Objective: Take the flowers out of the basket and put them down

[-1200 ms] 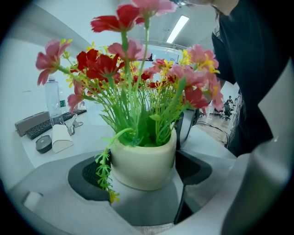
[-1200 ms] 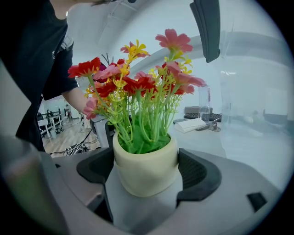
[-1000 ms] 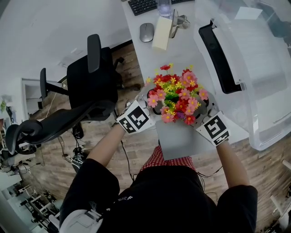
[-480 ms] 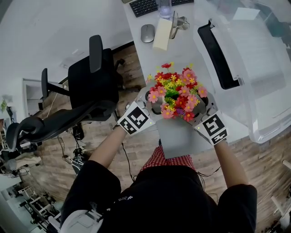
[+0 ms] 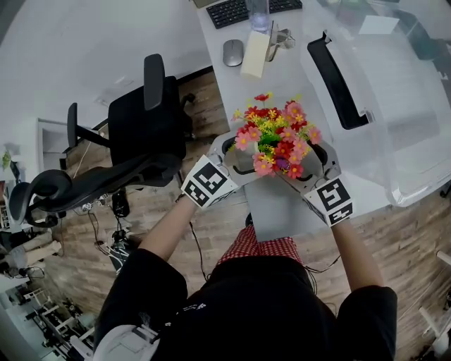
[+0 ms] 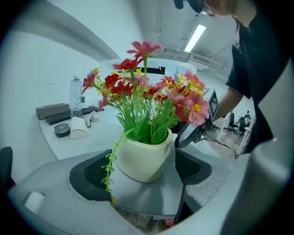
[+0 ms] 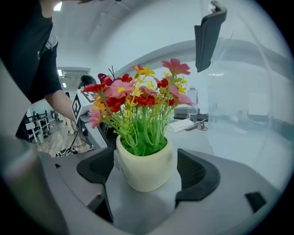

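Note:
A cream pot of red, pink and yellow flowers point(image 5: 275, 137) stands on a grey surface point(image 5: 282, 211) at the desk's near edge. My left gripper point(image 5: 229, 158) reaches in from the left and my right gripper point(image 5: 318, 161) from the right. In the left gripper view the pot point(image 6: 142, 158) sits between the two dark pads point(image 6: 89, 172), with a thin gap at the right one. The right gripper view shows the pot point(image 7: 144, 167) between its pads point(image 7: 195, 174) in the same way. Both grippers stand open around the pot. The clear basket point(image 5: 394, 106) with a black handle point(image 5: 338, 77) lies to the right.
A mouse point(image 5: 232, 53), a keyboard point(image 5: 246, 8), a bottle point(image 5: 258, 10) and a white box point(image 5: 254, 55) lie at the desk's far end. A black office chair point(image 5: 134, 134) stands to the left over wooden floor point(image 5: 204, 218).
The flowers and both grippers have shifted slightly farther onto the desk. The jaws stay spread around the pot.

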Demonstrator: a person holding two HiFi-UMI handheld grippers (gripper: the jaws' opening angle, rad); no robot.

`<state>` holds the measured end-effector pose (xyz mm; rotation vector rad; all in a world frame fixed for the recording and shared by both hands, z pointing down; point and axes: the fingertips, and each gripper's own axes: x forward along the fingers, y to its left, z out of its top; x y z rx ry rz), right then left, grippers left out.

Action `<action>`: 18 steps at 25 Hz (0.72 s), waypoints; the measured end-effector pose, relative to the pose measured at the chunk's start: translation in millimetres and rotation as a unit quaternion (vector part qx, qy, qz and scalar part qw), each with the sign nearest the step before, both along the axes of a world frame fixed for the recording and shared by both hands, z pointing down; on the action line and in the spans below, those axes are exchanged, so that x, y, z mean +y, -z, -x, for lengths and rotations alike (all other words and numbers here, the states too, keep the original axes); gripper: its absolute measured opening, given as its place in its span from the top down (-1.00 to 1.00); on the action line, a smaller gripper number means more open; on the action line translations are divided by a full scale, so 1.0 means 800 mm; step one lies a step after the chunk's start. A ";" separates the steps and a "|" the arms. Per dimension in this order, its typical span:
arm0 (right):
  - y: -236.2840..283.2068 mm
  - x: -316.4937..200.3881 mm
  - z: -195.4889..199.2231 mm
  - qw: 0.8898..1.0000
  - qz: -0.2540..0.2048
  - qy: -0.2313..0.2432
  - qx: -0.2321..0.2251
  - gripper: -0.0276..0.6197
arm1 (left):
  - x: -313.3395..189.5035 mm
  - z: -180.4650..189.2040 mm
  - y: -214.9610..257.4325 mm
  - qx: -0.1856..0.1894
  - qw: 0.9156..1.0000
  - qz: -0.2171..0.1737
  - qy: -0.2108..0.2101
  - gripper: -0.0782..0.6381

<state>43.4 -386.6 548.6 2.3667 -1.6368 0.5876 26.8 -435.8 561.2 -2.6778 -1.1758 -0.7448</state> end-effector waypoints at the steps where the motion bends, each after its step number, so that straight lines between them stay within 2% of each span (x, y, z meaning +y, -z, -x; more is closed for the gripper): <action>1: 0.002 0.002 0.001 1.000 0.002 -0.005 0.001 -0.44 | -0.002 0.002 0.002 0.003 1.000 -0.002 0.002 -0.43; 7: 0.010 0.009 0.011 1.000 0.001 -0.025 -0.005 -0.43 | -0.002 0.021 0.010 0.006 1.000 -0.003 0.002 -0.43; 13: 0.022 0.011 0.029 0.999 0.000 -0.035 0.004 -0.43 | -0.006 0.041 0.024 0.013 1.000 0.007 0.010 -0.43; 18: 0.034 0.012 0.044 0.999 -0.005 -0.041 0.014 -0.42 | -0.001 0.058 0.035 0.021 1.000 0.000 0.008 -0.42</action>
